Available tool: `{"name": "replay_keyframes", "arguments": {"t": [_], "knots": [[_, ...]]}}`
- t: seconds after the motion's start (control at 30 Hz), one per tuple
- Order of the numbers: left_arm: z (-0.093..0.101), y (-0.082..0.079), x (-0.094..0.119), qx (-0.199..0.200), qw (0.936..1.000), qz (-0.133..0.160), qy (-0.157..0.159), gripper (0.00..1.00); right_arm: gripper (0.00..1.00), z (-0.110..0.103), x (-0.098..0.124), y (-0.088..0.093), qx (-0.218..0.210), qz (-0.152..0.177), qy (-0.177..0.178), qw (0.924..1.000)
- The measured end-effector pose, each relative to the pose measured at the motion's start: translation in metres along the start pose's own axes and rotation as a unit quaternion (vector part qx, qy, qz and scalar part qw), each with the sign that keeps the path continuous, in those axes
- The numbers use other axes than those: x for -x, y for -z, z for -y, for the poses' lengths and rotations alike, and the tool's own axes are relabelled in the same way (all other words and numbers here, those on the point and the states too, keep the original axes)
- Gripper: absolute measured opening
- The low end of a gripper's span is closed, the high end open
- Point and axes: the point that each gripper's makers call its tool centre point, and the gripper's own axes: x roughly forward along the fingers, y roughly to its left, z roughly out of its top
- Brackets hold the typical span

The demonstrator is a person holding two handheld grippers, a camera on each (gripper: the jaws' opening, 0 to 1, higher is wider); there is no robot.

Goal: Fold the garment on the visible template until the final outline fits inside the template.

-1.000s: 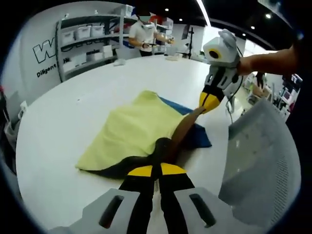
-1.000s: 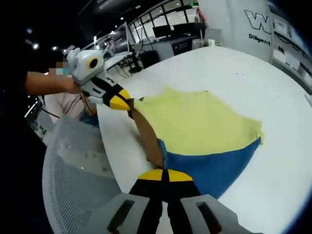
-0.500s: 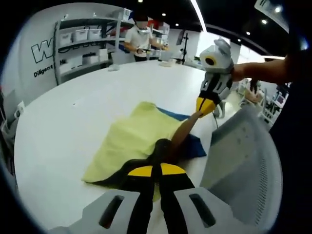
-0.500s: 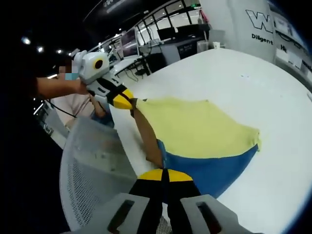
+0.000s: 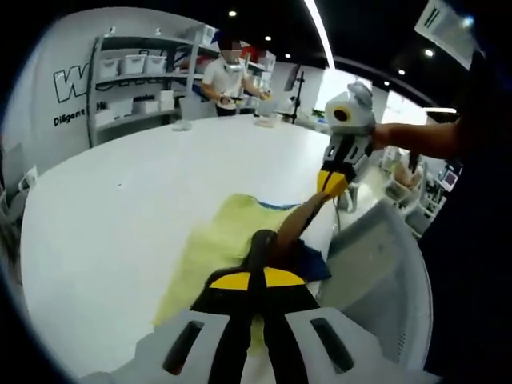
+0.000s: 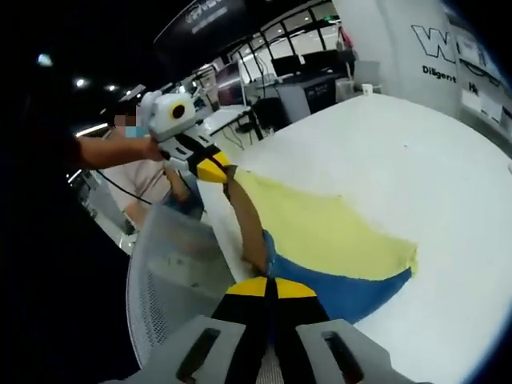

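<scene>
Left gripper view: at bottom centre the left hand-held gripper [image 5: 256,276] is clamped tight on a brown edge of the garment [image 5: 220,248], yellow over blue, lying mid-frame on the white worktop [image 5: 120,200]. Upper right, the right hand-held gripper [image 5: 334,181] pinches the same brown edge. Right gripper view: the right hand-held gripper [image 6: 268,284] bites the garment [image 6: 320,228] at bottom centre, and a mesh chair [image 6: 172,280] sits lower left.

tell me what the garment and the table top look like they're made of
Garment: soft matte fabric, yellow over blue, probably knit or fleece; it drapes and stretches into a taut band between the two grippers. Table top: hard, smooth white surface, likely laminate or painted board, with a faint sheen.
</scene>
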Motion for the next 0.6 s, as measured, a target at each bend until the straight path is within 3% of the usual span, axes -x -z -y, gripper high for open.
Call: {"name": "replay_keyframes", "arguments": {"t": [0.27,0.6], "knots": [[-0.024,-0.030,-0.001,0.009,0.9993,0.032,-0.017,0.01,0.00,0.022,0.013,-0.044,0.022,0.034,0.026,0.9988],[-0.058,-0.068,-0.007,0.012,0.9974,0.053,-0.047,0.01,0.00,0.056,0.019,-0.081,0.035,0.063,0.071,0.9949]]}}
